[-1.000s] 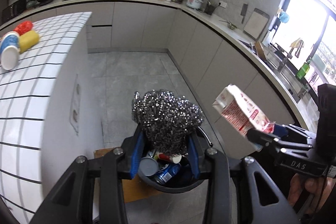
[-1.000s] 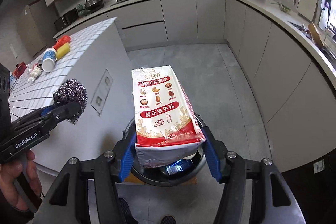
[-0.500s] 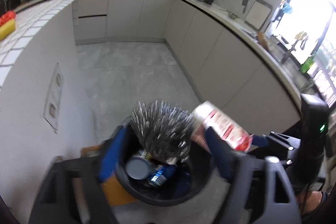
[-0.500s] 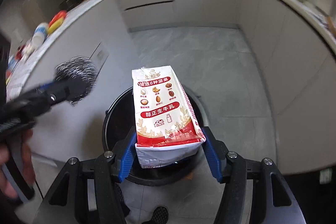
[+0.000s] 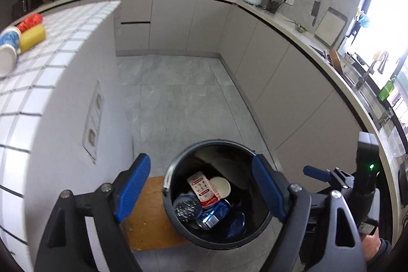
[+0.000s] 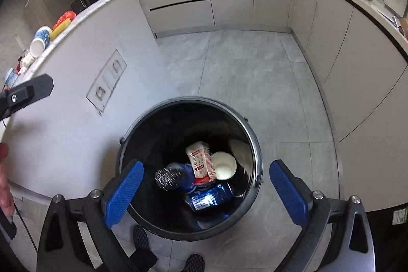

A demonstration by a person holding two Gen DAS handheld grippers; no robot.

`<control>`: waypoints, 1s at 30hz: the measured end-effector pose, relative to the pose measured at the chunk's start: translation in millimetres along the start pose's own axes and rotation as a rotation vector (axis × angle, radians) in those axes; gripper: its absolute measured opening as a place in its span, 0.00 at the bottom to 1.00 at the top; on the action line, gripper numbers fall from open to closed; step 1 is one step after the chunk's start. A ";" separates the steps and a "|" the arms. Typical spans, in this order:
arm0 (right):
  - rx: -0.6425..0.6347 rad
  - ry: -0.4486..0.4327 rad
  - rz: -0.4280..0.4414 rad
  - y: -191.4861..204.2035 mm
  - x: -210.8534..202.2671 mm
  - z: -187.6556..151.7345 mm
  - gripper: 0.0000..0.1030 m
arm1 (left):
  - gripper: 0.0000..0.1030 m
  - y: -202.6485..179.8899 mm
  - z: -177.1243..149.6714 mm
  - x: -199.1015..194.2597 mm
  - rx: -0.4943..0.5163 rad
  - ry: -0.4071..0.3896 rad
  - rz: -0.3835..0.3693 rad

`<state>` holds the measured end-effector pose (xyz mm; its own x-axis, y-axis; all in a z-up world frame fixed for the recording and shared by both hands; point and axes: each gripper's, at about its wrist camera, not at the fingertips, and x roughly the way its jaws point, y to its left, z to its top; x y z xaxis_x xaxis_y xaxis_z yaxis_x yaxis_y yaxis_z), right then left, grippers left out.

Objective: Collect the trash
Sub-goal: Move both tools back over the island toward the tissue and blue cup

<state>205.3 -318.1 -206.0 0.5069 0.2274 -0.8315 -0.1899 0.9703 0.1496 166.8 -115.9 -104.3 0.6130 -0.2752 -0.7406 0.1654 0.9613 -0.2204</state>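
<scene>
My left tongs (image 5: pixel 201 189) and right tongs (image 6: pixel 206 191) gape empty above the bin (image 6: pixel 251 134), where the light, crushable carton (image 6: pixel 201 162) and springy scourer (image 6: pixel 167 179) lie; grip either across its middle.

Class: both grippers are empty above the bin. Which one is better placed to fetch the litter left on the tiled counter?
Left gripper, probably: open, nearer the tiled counter holding the yellow bottle.
</scene>
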 end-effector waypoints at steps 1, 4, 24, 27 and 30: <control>0.005 -0.006 0.000 -0.7 -1.7 1.9 0.98 | 0.81 2.2 1.8 -3.4 -0.003 -0.003 0.002; 0.015 -0.023 -0.001 2.6 -12.5 10.4 0.98 | 0.81 12.5 5.6 -16.2 -0.023 -0.013 0.020; -0.084 -0.082 0.058 102.9 -55.1 63.3 0.98 | 0.81 121.4 -5.6 -111.3 -0.231 -0.148 0.205; -0.118 -0.100 0.084 132.8 -59.3 72.3 0.98 | 0.81 151.0 -11.8 -129.3 -0.275 -0.177 0.242; -0.139 -0.112 0.097 160.6 -59.4 80.4 0.98 | 0.81 176.0 -15.2 -142.1 -0.298 -0.192 0.273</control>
<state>212.3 -169.1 -89.6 0.5695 0.3350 -0.7506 -0.3530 0.9244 0.1447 97.1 92.2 -47.5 0.7403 0.0224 -0.6719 -0.2352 0.9449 -0.2276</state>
